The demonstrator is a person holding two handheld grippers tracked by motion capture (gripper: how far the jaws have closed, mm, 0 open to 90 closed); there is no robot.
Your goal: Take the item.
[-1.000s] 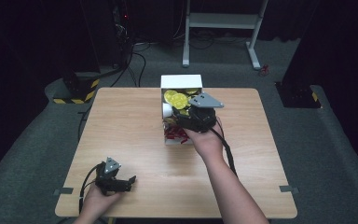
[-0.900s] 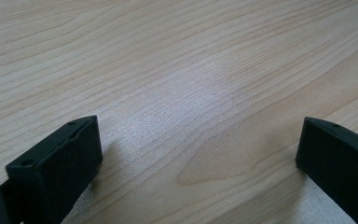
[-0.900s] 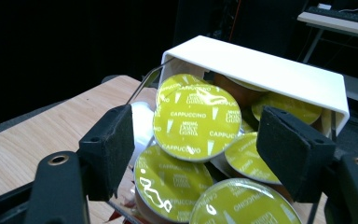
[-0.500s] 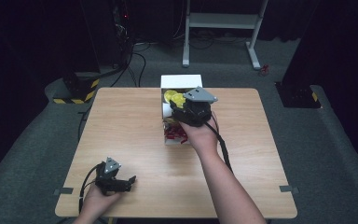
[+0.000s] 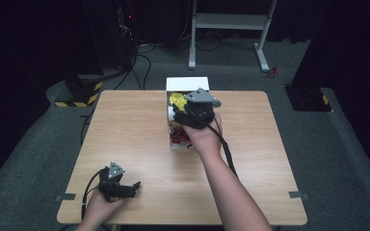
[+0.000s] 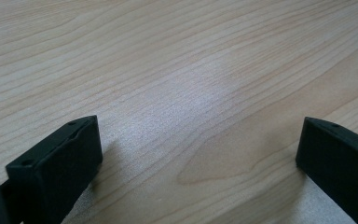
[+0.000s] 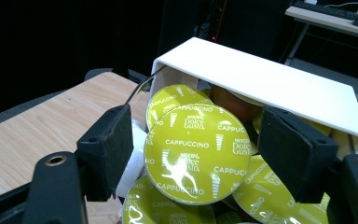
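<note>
A white box (image 5: pixel 187 85) at the far middle of the table (image 5: pixel 125 130) brims with green-lidded coffee capsules, and the right gripper (image 7: pixel 196 154) hangs over them with jaws spread wide — one capsule (image 7: pixel 196 153), its foil printed "Cappuccino", sits tilted between the pads, touching neither as far as the right gripper view shows. By the look of them the capsules are light, rigid plastic cups with thin foil lids: easy to lift, likely slippery on the rim, and the foil could dent or puncture under a hard pinch. The safer hold is probably across the rim's edges, not on the lid face. In the high view the gripper's body covers the box's open top, with red packaging (image 5: pixel 177 138) showing at the near end. The left gripper (image 5: pixel 134 185) rests low at the table's near-left corner — jaws apart over bare wood, holding nothing.
</note>
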